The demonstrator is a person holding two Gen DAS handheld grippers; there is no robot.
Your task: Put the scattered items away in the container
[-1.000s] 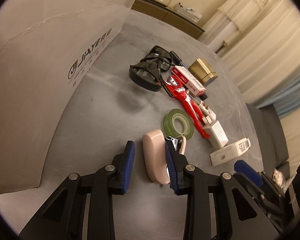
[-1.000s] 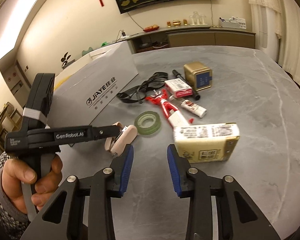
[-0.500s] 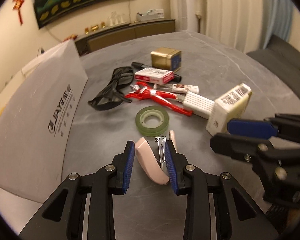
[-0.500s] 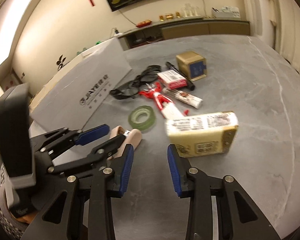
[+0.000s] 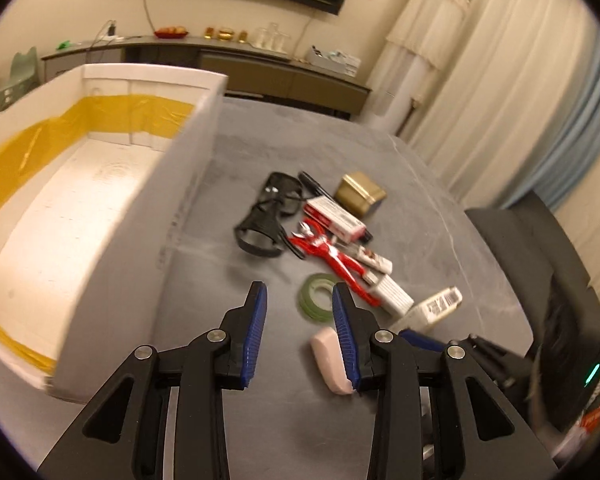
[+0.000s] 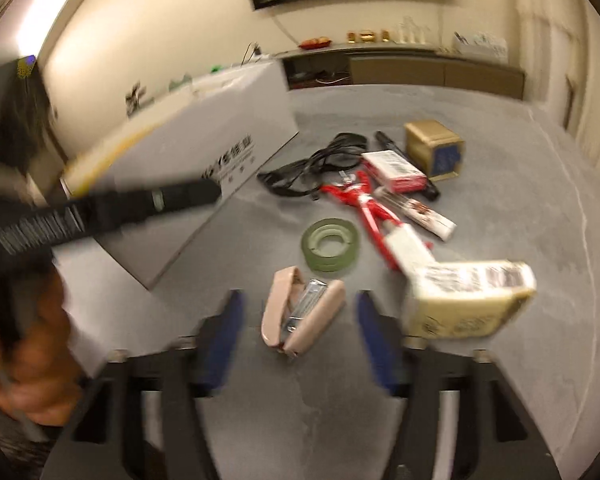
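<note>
- Two hand-held grippers flank one pink stapler (image 6: 300, 314), which lies sprung open on the grey counter (image 6: 500, 184); of the two, the right one looks to me the better placed for it.
- From the right hand-held gripper (image 6: 300, 332) the stapler sits dead ahead at 12 o'clock, between the blue pads with clear space on both sides. These jaws have just been opening wide, and they grip nothing.
- Its long axis runs roughly from 7 o'clock to 1 o'clock in the right wrist view, so closing the pads should squeeze it across its narrow width.
- In the left wrist view the left hand-held gripper (image 5: 302, 334) is part open and empty; the stapler (image 5: 330, 360) lies at about 3 o'clock of it, beside the right-side pad on the counter and outside the gap.
- A white cardboard box (image 5: 80, 208), its inside open, stands at 10 o'clock from the left hand-held gripper.
</note>
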